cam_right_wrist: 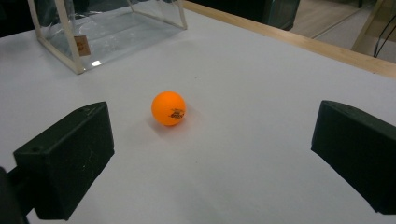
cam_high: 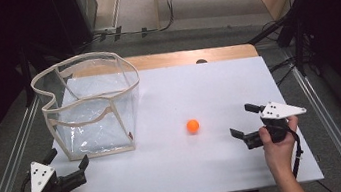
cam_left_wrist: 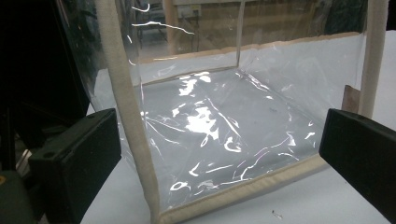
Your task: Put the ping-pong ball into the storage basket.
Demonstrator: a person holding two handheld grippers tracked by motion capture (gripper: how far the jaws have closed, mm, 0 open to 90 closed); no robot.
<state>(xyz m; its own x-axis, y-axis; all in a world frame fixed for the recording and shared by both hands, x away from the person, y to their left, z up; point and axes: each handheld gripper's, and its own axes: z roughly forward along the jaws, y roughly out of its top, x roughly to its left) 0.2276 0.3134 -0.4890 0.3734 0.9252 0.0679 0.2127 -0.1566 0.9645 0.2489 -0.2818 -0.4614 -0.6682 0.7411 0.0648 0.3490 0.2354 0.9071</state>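
An orange ball (cam_high: pixel 193 126) lies on the white table sheet (cam_high: pixel 198 92), right of centre; up close it (cam_right_wrist: pixel 168 108) carries a small dark print. My right gripper (cam_high: pixel 242 122) stands open a short way to the ball's right, jaws pointed toward it and nothing between them. A clear plastic bag with cream fabric edging (cam_high: pixel 90 107) stands upright and open-topped at the left. My left gripper (cam_high: pixel 67 160) is open just in front of the bag's near bottom corner (cam_left_wrist: pixel 154 205), not touching it. In the left gripper view the bag (cam_left_wrist: pixel 224 121) looks empty.
The bare wooden table edge (cam_high: pixel 188 56) runs along the far side. Metal rails (cam_high: pixel 10 159) flank the table left and right. Dark equipment and cables (cam_high: pixel 299 22) stand beyond the far right corner. A small tag (cam_right_wrist: pixel 81 45) hangs on the bag's corner.
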